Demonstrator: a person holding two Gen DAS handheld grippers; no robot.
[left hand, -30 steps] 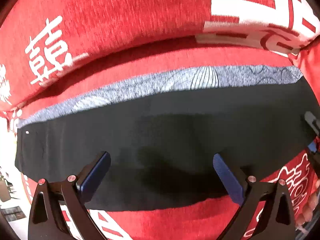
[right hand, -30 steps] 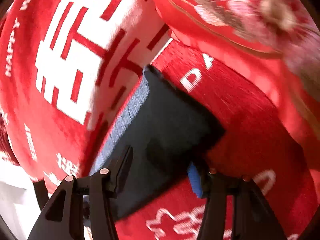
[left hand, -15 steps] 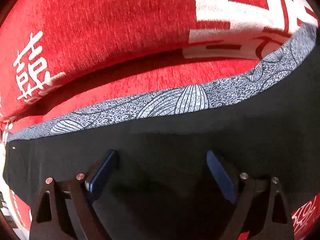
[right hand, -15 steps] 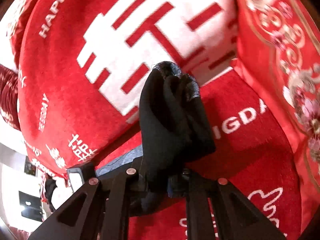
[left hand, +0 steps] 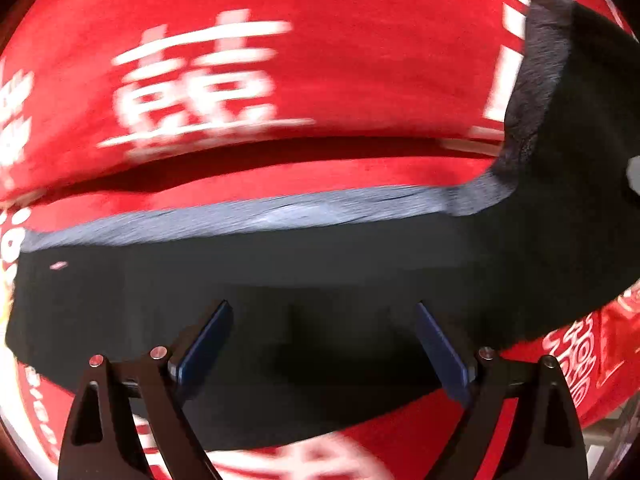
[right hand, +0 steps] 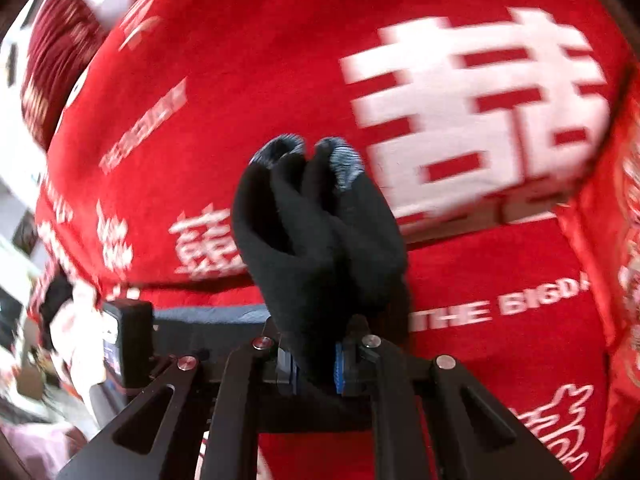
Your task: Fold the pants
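Observation:
Black pants (left hand: 320,272) with a grey patterned band lie flat across a red sofa seat. My left gripper (left hand: 322,344) is open just above the middle of the pants, holding nothing. The right end of the pants (left hand: 568,128) is lifted up. My right gripper (right hand: 315,364) is shut on that bunched end of the pants (right hand: 320,240), which stands up from between the fingers. The left gripper's body (right hand: 128,340) shows at the left of the right wrist view.
The red sofa (left hand: 280,60) has a backrest with white characters right behind the pants. A red embroidered cushion (right hand: 624,280) stands at the right. Room clutter (right hand: 24,380) shows past the sofa's left end.
My right gripper closed on the pants' right end and lifted it, swinging left. My left gripper stayed open over the pants and shifted slightly.

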